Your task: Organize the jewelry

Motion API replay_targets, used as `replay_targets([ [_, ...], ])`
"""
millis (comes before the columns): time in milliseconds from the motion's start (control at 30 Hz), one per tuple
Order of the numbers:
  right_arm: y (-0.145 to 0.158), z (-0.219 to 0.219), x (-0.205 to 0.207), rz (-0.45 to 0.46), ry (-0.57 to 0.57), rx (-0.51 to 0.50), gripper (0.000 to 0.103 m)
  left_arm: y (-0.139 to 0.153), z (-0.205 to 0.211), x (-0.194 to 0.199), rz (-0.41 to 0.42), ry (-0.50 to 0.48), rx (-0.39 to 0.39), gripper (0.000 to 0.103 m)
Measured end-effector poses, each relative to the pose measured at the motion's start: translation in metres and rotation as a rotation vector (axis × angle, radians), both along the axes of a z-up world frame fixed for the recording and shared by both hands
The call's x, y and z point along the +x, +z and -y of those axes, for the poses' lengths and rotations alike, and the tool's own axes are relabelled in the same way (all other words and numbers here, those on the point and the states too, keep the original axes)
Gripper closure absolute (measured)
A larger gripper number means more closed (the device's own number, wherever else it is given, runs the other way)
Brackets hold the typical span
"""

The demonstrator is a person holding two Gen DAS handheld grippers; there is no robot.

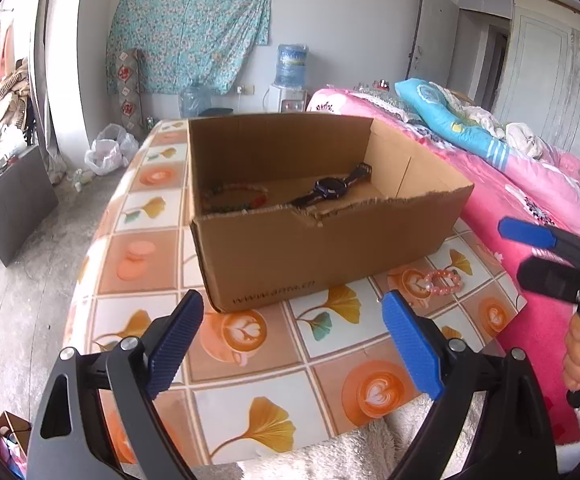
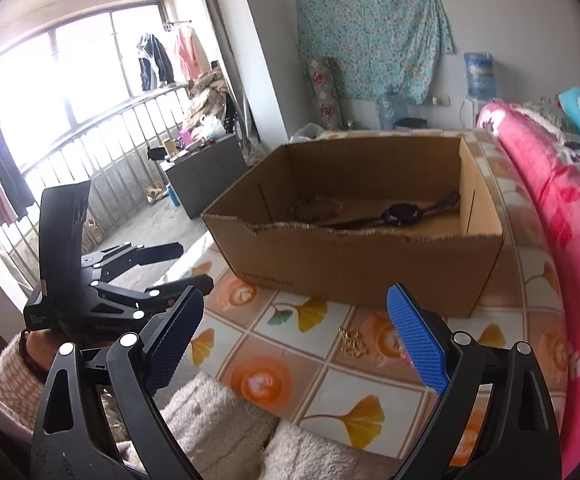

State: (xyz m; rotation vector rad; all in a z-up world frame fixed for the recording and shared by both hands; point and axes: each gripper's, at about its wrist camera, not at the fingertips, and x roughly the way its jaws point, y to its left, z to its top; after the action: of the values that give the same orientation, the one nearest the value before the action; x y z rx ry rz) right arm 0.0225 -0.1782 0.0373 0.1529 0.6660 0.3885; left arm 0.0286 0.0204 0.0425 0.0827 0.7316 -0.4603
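An open cardboard box (image 1: 330, 256) (image 2: 370, 272) stands on a table covered with a patterned cloth (image 1: 249, 360) (image 2: 290, 364). Inside it lie a dark wristwatch (image 1: 332, 188) (image 2: 398, 214) and a beaded necklace (image 1: 235, 198) (image 2: 316, 206). A pink bead bracelet (image 1: 442, 282) rests on the cloth to the right of the box. A small gold chain (image 2: 352, 342) lies in front of the box. My left gripper (image 1: 294, 336) is open above the near table edge, with nothing between its fingers. My right gripper (image 2: 294, 336) is open too, just short of the gold chain.
A bed with a pink quilt (image 1: 530, 208) (image 2: 550, 208) runs along the table's right side. White fluffy fabric (image 2: 225, 420) lies at the near edge. The other gripper shows at each view's side (image 1: 550, 256) (image 2: 129, 276). A water dispenser (image 1: 290, 76) stands at the far wall.
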Motion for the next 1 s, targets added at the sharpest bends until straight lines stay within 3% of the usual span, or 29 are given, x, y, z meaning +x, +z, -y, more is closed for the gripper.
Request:
replay_targets([
  [167,-0.032,0.002,-0.009,-0.103,0.003,-0.024,0.014,-0.022,0.015,-0.002,-0.011,-0.012,0.053,0.014],
  [467,-0.065,0.01,-0.005,-0.213,-0.02,-0.016,0.035,-0.056,0.047,-0.004,-0.025,-0.093,0.096,0.014],
  [733,-0.077,0.011,0.011,-0.217,-0.057,-0.064,0.061,-0.071,0.07,0.003,-0.025,-0.138,0.113,0.02],
  [1000,-0.083,-0.001,0.029,-0.2,-0.038,-0.163,0.071,-0.079,0.075,0.017,-0.064,-0.135,0.081,0.036],
])
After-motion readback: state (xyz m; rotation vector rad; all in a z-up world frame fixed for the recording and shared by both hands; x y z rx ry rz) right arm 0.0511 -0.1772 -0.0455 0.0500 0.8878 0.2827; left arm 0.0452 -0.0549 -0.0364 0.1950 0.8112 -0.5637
